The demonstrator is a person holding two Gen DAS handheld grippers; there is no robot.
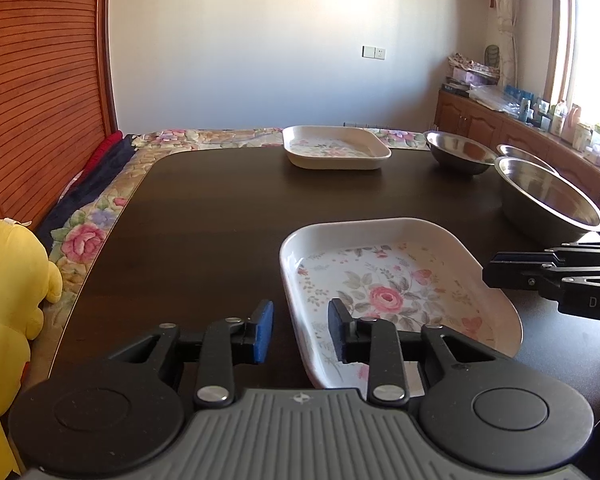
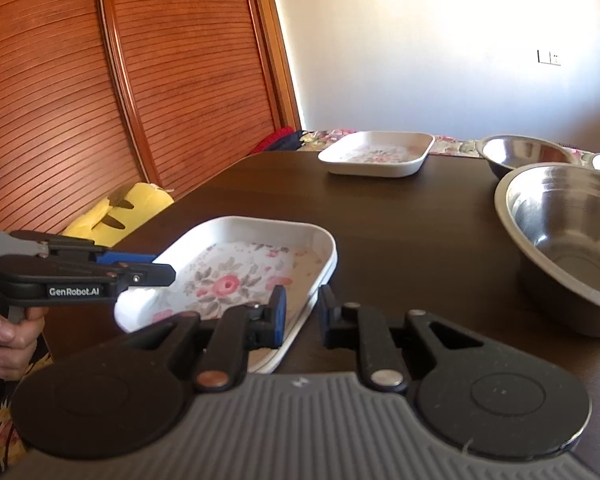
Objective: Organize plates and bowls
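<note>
— Where is the near plate [image 1: 380, 264]?

— On the dark table [image 1: 220, 220], close to its near edge, open side up, rose print showing. It looks flat on the wood, though its near corners are hidden behind the grippers.

— Which way does it run?

— It is a rounded rectangle, close to square. From the left wrist it looks slightly longer from the near edge away toward the far plate [image 1: 336, 148], but the fisheye bends it, so I cannot be sure of the long axis. Its sides sit a little askew to the table edge.

— And the left gripper [image 1: 300, 334]?

— It straddles the plate's left rim: one blue pad outside over the table, the other over the floral floor. There is air on both sides of the rim, so the jaws stand apart and grip nothing. A hand [image 2: 12, 332] holds its handle.

— The right gripper [image 2: 303, 316]?

— At the opposite, right rim. Its fingers are nearly together with the white rim filling the gap between them, so it is clamped on that edge.

— What else is on the table?

— The far plate lies at the far edge, well apart. To the right sits a large steel bowl [image 1: 548, 196], near the plate but not touching it, with a small steel bowl [image 1: 458, 152] and a third bowl [image 1: 524, 154] behind it. A yellow plush toy [image 1: 8, 280] lies off the table's left side.
</note>
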